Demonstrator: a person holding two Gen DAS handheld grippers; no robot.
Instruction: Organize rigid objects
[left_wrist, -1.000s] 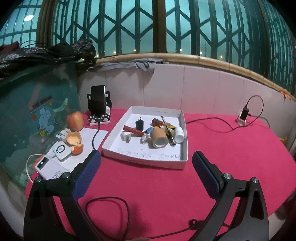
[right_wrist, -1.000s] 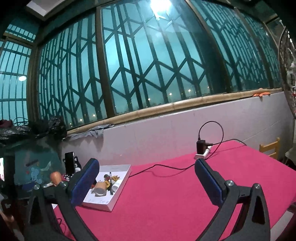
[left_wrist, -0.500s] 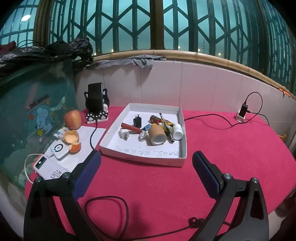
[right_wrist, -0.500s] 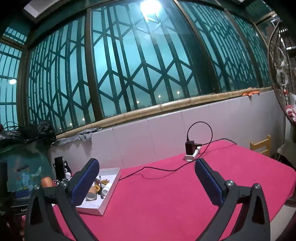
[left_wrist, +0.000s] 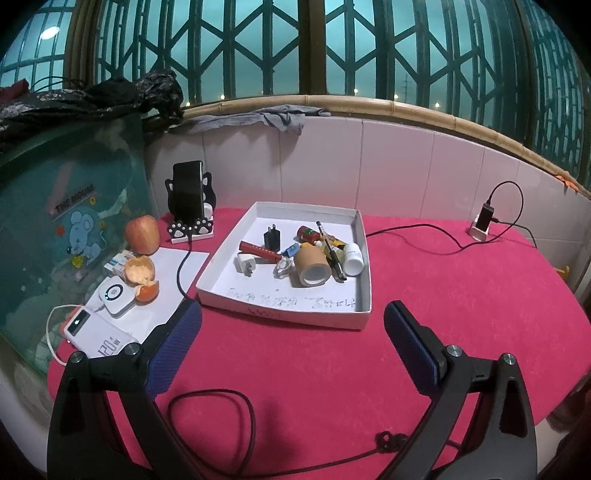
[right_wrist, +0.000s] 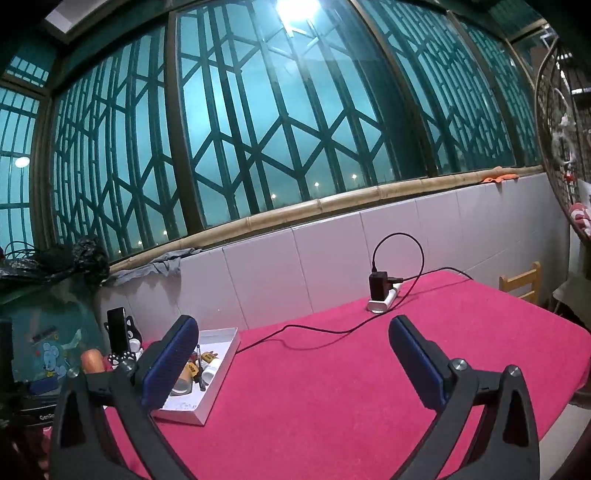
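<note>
A white shallow tray (left_wrist: 364, 258) sits on the red tablecloth. It holds a brown tape roll (left_wrist: 311, 266), a white pill bottle (left_wrist: 352, 254), a black pen (left_wrist: 331, 251), a black plug (left_wrist: 272, 237), a red tube (left_wrist: 259, 250), a white charger (left_wrist: 245, 265) and other small items. My left gripper (left_wrist: 291, 334) is open and empty, hovering just in front of the tray. My right gripper (right_wrist: 293, 350) is open and empty, high above the table; the tray (right_wrist: 218, 384) shows at its lower left.
Left of the tray are a phone on a stand (left_wrist: 189, 205), an apple (left_wrist: 142, 229), orange peel (left_wrist: 139, 271), a white power bank (left_wrist: 96, 334) and a paper sheet. A power strip with a charger (left_wrist: 482, 223) and black cable lies at back right. A cable loop (left_wrist: 210, 417) lies near me. A wooden chair (right_wrist: 521, 282) stands beyond the table.
My left gripper has drawn back and risen slightly, so the tray looks a little farther. My right gripper has swung, shifting the tray and power strip in its view. Both stay open.
</note>
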